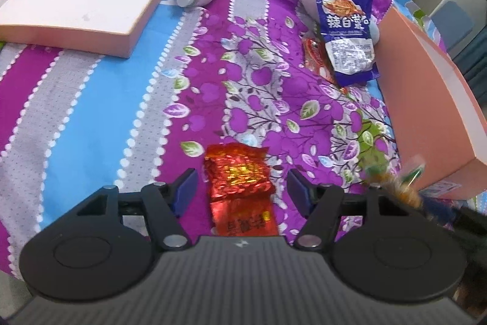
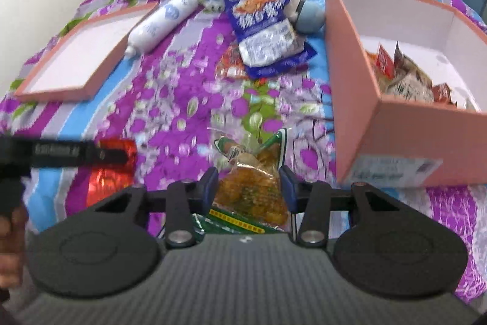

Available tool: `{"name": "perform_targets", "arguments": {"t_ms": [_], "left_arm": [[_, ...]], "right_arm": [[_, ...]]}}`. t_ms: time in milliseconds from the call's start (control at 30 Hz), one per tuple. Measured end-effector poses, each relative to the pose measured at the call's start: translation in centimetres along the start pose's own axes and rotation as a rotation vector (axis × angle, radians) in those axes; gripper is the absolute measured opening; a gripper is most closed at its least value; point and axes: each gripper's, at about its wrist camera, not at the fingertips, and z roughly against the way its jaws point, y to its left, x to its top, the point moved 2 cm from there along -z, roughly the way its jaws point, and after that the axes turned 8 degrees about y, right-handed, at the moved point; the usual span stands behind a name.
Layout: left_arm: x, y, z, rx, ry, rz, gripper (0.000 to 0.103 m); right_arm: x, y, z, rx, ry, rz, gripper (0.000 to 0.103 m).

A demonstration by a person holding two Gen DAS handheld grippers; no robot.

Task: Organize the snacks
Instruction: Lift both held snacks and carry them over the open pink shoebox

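The right gripper (image 2: 249,188) holds a clear orange snack bag (image 2: 251,194) between its narrow fingers. The left gripper (image 1: 242,188) stands wide around a red foil packet (image 1: 239,175) on the flowered bedcover (image 1: 152,99), not touching it. Farther away lies a blue snack packet (image 2: 263,29), beside the pink box (image 2: 392,139) that has snacks inside.

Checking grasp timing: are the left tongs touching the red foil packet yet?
Apart. The left wrist view shows bedspread on both sides between the left tongs and the red foil packet.
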Motion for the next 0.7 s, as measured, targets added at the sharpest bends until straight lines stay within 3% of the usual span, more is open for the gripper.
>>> {"name": "perform_targets", "arguments": {"t_ms": [233, 367, 500, 700], "left_arm": [[0.2, -1.2, -1.2, 0.049, 0.009, -0.056, 0.065], [0.4, -1.8, -1.7, 0.086, 0.011, -0.100, 0.056], [0.5, -2.2, -1.8, 0.101, 0.011, -0.128, 0.056], [0.5, -3.2, 0.0, 0.045, 0.008, -0.125, 0.055]], "right_arm": [[-1.5, 0.0, -0.6, -0.005, 0.011, 0.023, 0.048], [-1.7, -1.4, -0.9, 0.044, -0.006, -0.040, 0.050], [-1.8, -2.0, -1.4, 0.072, -0.008, -0.079, 0.051], [-1.4, -2.2, -0.5, 0.084, -0.017, -0.100, 0.044]]}}
